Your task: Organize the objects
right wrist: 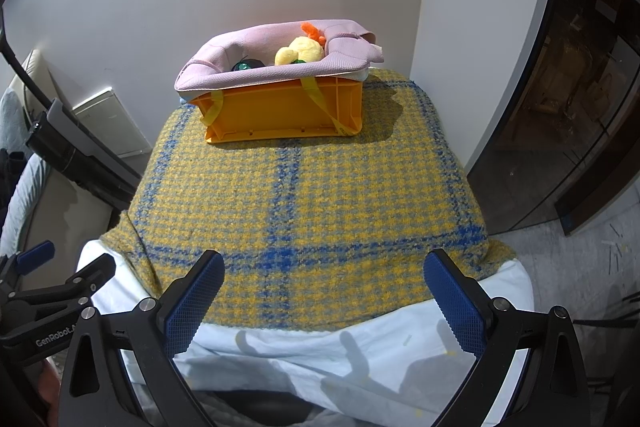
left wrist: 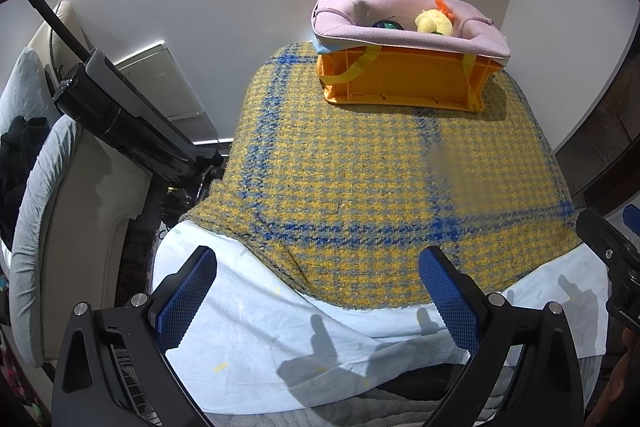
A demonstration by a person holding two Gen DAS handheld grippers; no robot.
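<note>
Right wrist view: "GenRobot" printed in white on the left gripper (right wrist: 64, 283) body; rest of the word cut off. Orange crate (right wrist: 280, 111) sits at the far end of the checked blanket (right wrist: 304, 203), against the wall. Pink cloth (right wrist: 256, 75) lines the crate; inside it a yellow plush toy (right wrist: 300, 51) and a dark green item (right wrist: 245, 65), unclear. Left gripper (left wrist: 316, 291) jaws wide, empty. Right gripper (right wrist: 322, 295) jaws wide, empty, both at the blanket's near edge, well apart from the crate.

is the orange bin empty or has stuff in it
Not empty. The orange bin, lined with a pink cloth, holds a yellow plush toy and a dark green object. Anything deeper is hidden.
</note>
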